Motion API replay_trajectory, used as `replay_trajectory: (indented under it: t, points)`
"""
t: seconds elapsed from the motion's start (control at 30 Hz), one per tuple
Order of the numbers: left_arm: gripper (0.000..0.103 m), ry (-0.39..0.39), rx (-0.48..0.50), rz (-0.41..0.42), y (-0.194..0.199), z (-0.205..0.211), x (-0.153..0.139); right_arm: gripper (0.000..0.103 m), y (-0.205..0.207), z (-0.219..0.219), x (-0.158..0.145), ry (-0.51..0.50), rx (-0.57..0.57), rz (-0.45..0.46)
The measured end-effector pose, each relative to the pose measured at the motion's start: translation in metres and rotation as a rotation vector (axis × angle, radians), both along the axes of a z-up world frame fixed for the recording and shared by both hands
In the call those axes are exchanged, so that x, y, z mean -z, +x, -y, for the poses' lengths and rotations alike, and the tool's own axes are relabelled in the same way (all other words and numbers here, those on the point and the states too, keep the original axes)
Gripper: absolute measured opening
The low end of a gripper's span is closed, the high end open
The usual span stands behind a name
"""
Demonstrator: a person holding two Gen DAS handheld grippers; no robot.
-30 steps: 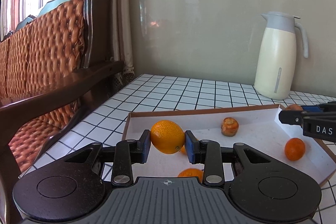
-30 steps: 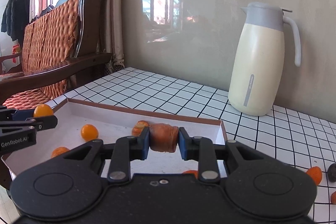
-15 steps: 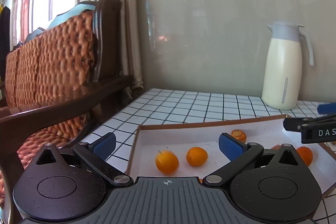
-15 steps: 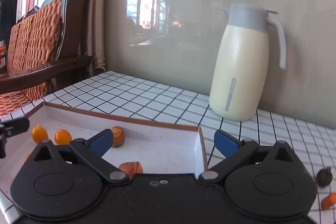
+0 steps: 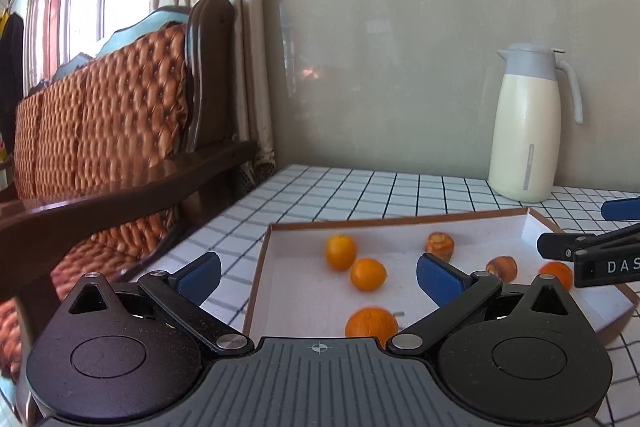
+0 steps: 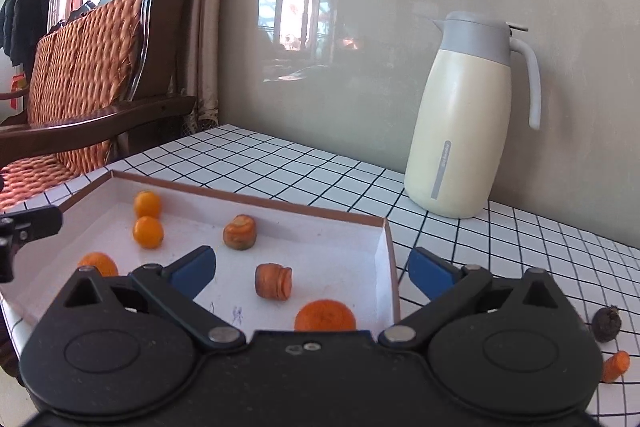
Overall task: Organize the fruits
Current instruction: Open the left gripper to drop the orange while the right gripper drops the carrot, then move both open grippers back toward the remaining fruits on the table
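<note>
Both grippers' jaws wide open, empty, over tray [image 5: 280, 227] on tiled table [image 6: 280, 155] w/ jug [image 6: 464, 115]

The surface [image 6: 280, 163] is white with a black grid. The tray [image 6: 384, 247] is white inside with a brown rim. Between the blue-padded black fingers [image 6: 192, 271] lie bright orange fruits [image 6: 148, 231] and duller brown-orange carrot pieces [image 6: 274, 281]. Beyond the fingers stands a cream jug [image 6: 464, 131] with a grey top. The sofa [image 5: 112, 115] is quilted orange in dark brown wood. The wall [image 5: 400, 67] is grey-beige.
</note>
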State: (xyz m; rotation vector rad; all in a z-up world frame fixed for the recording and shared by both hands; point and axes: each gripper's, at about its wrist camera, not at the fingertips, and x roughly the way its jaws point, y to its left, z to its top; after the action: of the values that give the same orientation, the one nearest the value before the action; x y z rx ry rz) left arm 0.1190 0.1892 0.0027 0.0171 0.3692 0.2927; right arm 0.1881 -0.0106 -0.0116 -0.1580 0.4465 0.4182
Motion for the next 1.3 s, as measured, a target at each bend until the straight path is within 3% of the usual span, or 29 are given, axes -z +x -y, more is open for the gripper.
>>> replay_trajectory:
  t: [0.13,0.4,0.7,1.07,1.3]
  points:
    - [0.103,-0.013,-0.011,0.001,-0.016,0.005,0.000,0.097,-0.013,0.010,-0.001,0.022,0.006,-0.011]
    - [0.103,0.047,0.019,0.054,-0.044,0.032,-0.006,0.097,-0.046,0.023,-0.006,0.046,0.009,0.006]
    - [0.103,0.059,0.044,0.121,-0.068,0.055,-0.017,0.097,-0.069,0.038,-0.010,0.034,0.025,0.025]
    - [0.103,0.067,0.103,0.189,-0.076,0.092,-0.024,0.097,-0.089,0.073,-0.013,0.043,0.081,0.044]
    - [0.103,0.054,0.166,0.179,-0.073,0.117,-0.023,0.097,-0.096,0.093,-0.015,0.032,0.114,0.058]
